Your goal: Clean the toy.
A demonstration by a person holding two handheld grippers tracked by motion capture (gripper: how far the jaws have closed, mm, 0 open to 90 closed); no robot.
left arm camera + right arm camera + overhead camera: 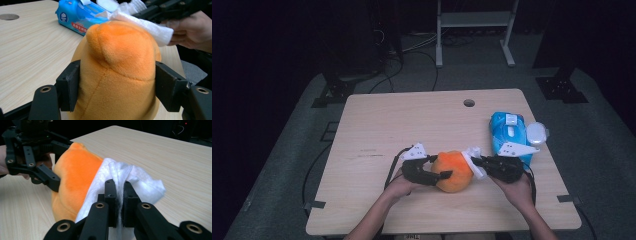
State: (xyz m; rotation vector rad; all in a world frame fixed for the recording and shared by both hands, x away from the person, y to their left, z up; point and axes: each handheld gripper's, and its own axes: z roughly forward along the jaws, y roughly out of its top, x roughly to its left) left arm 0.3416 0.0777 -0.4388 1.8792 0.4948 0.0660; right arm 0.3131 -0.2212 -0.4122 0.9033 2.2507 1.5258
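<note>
An orange plush toy (453, 171) stands on the wooden table (412, 120) near its front edge. My left gripper (443, 175) is shut on the toy (117, 72), one jaw pressing into each side. My right gripper (476, 161) comes in from the right and is shut on a white wet wipe (474, 159). In the right gripper view the wipe (120, 180) is pinched between the jaws and lies against the toy (75, 177). The left gripper view shows the wipe (147, 25) draped over the toy's top.
A blue pack of wet wipes (508, 134) lies at the table's right side, with its white lid (536, 133) open beside it. A round hole (469, 103) is in the table's far part. Cables and stand legs sit on the floor beyond.
</note>
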